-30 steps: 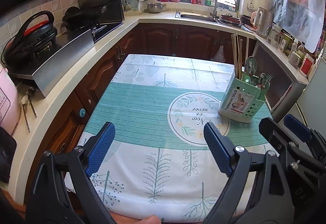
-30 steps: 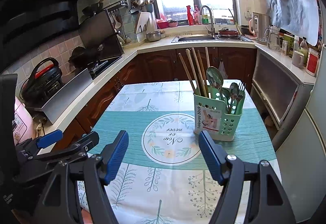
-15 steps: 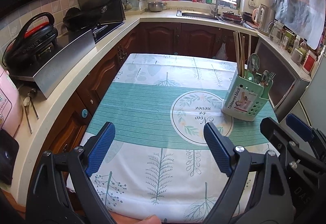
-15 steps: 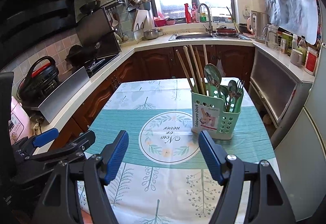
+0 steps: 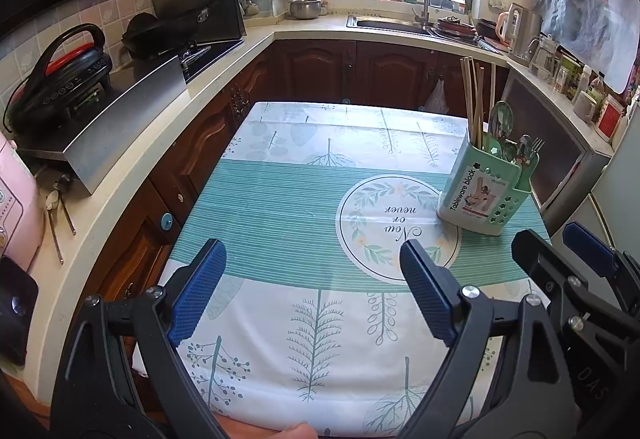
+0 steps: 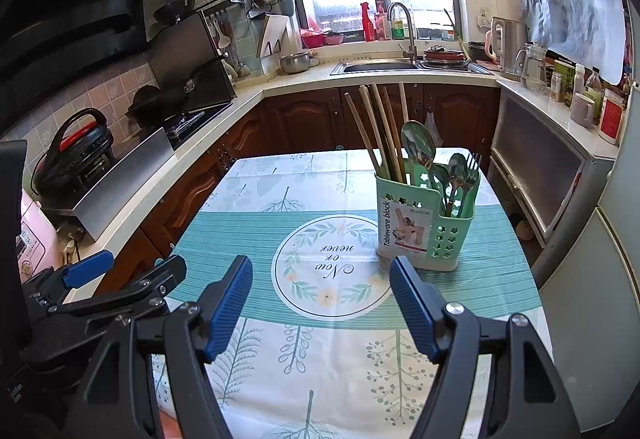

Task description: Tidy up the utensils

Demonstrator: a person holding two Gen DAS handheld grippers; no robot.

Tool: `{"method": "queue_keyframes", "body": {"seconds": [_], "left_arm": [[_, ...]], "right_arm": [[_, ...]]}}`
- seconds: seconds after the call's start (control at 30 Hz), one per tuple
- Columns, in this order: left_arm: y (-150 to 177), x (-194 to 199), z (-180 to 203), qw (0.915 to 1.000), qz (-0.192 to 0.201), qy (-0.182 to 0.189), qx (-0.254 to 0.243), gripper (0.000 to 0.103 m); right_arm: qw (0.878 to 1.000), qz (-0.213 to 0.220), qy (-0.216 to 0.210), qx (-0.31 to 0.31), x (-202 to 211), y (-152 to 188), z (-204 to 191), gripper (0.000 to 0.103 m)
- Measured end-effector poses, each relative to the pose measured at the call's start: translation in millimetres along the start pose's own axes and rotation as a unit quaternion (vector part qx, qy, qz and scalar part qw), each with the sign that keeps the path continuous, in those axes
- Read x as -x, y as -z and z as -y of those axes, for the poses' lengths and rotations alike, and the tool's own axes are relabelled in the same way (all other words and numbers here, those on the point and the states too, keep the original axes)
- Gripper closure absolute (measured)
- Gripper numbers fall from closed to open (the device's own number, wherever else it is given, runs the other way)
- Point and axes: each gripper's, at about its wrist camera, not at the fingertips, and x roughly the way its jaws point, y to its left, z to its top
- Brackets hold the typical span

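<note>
A pale green utensil holder (image 5: 484, 195) marked "Tableware block" stands upright at the right side of the table; it also shows in the right wrist view (image 6: 424, 227). It holds wooden chopsticks (image 6: 380, 131), spoons (image 6: 418, 143) and a fork (image 6: 472, 163). My left gripper (image 5: 312, 287) is open and empty above the near part of the table. My right gripper (image 6: 320, 299) is open and empty, just short of the holder. Each gripper shows at the edge of the other's view.
The table carries a white and teal cloth (image 5: 280, 207) with leaf prints. A counter (image 5: 132, 167) with a stove, pans and a red-and-black appliance runs along the left. A sink (image 6: 380, 67) lies under the window. A grey cabinet (image 6: 548, 175) stands to the right.
Both grippers have drifted slightly; the holder sits a little further right and lower in the left view and nearer in the right view. Both stay open and empty.
</note>
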Motion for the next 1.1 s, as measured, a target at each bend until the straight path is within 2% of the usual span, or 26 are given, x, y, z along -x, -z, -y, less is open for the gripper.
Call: {"method": "queue_keyframes", "body": {"seconds": [1.1], "left_arm": [[2.7, -22.5, -9.5, 0.9998, -0.021, -0.001, -0.003, 0.016]], "right_arm": [[1.000, -0.027, 0.003, -0.001, -17.8, 3.2, -1.6, 0.032]]}}
